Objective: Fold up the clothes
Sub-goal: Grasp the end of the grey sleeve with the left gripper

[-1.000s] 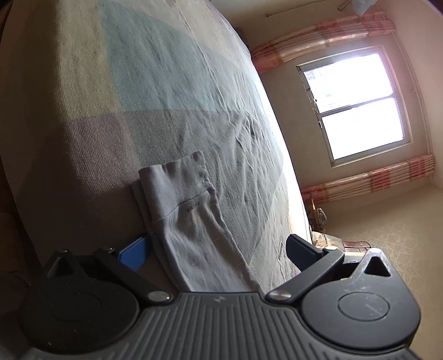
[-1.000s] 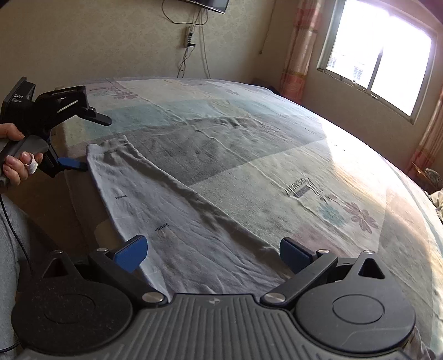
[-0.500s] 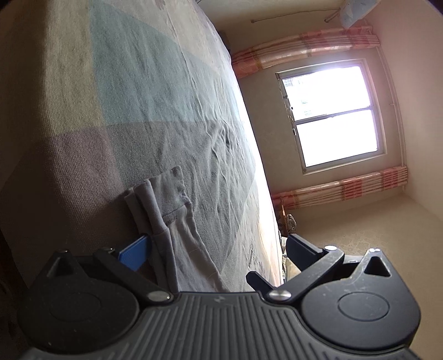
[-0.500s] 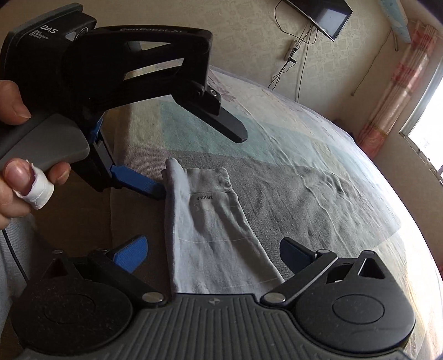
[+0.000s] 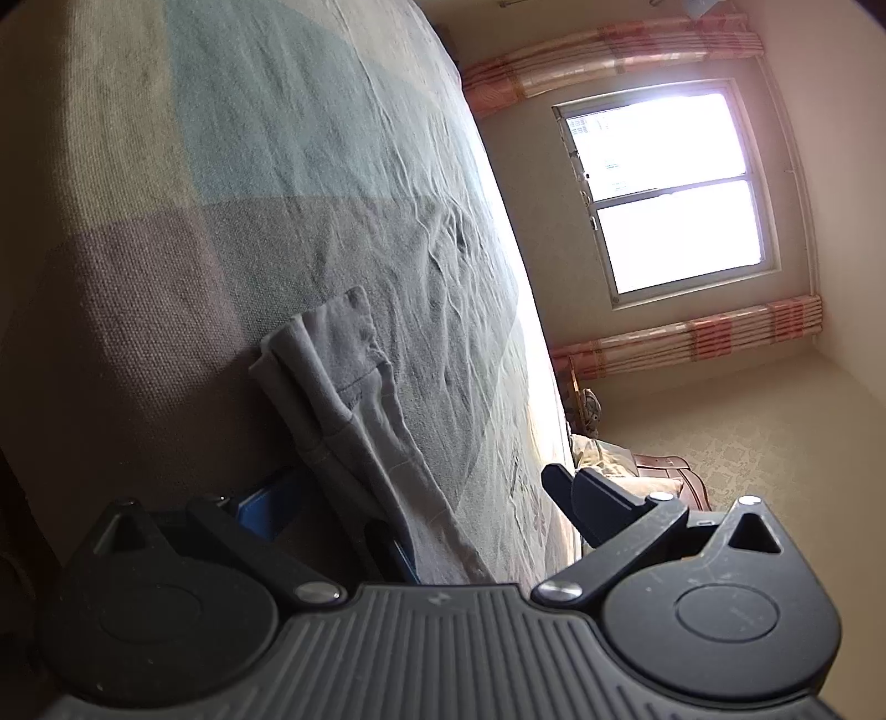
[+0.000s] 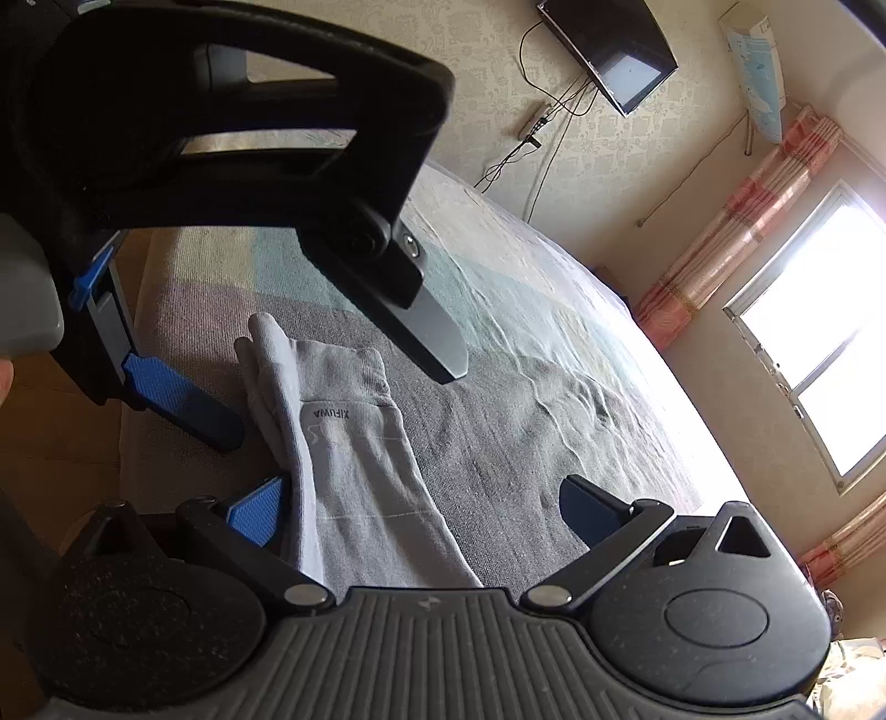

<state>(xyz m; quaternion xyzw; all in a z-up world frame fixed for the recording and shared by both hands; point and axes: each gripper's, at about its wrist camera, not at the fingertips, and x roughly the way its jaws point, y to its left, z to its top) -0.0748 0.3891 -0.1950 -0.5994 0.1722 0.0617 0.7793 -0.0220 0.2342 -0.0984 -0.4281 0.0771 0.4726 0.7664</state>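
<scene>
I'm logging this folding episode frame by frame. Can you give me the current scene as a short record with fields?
surface: bed sheet, patchwork-patterned and wrinkled
garment: grey garment, long and narrow, lying near the bed's edge
left gripper: open, jaws on either side of the garment's end
right gripper: open, straddling the garment lower down
background: window, wall-mounted TV
</scene>
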